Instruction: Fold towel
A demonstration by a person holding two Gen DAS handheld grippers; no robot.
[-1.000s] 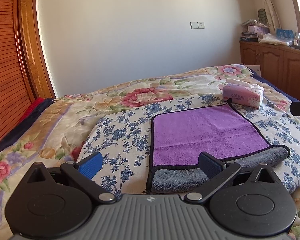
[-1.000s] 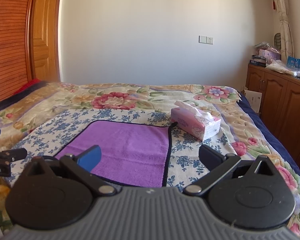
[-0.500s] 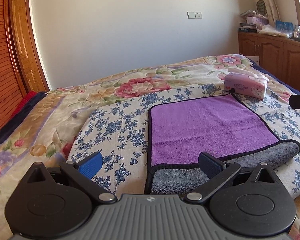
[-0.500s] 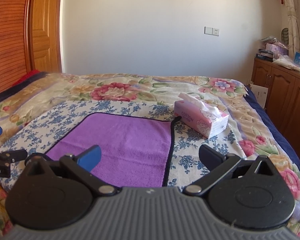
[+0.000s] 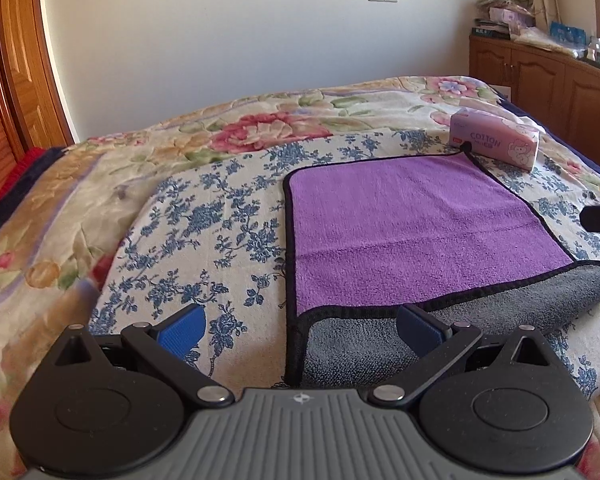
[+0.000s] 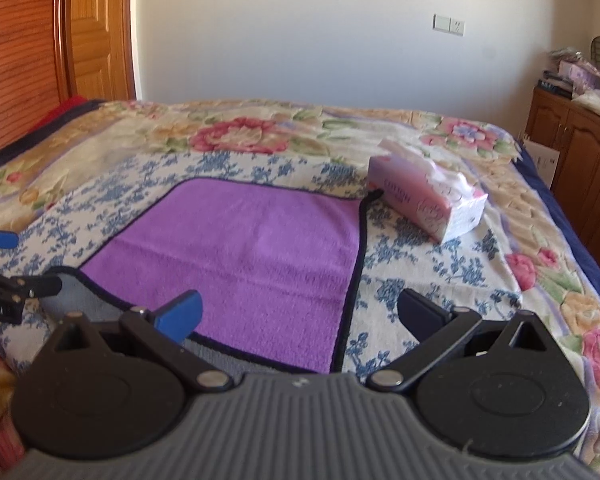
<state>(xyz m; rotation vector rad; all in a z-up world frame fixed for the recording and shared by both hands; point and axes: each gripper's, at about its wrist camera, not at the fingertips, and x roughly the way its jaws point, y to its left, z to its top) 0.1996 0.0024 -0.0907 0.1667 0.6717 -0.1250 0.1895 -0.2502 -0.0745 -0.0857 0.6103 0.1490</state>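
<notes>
I hold my left hand-held gripper (image 5: 298, 326) with jaws spread wide and empty above the near left corner of the towel (image 5: 412, 224), which lies purple side up on the bed (image 5: 112, 184), its near edge turned over to show grey. My right hand-held gripper (image 6: 298, 312) hangs just as wide and empty over the towel's near right corner. A tissue box (image 6: 424, 196) sits just beside the towel's far right corner.

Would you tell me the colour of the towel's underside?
Grey underside, seen best from the left wrist.
</notes>
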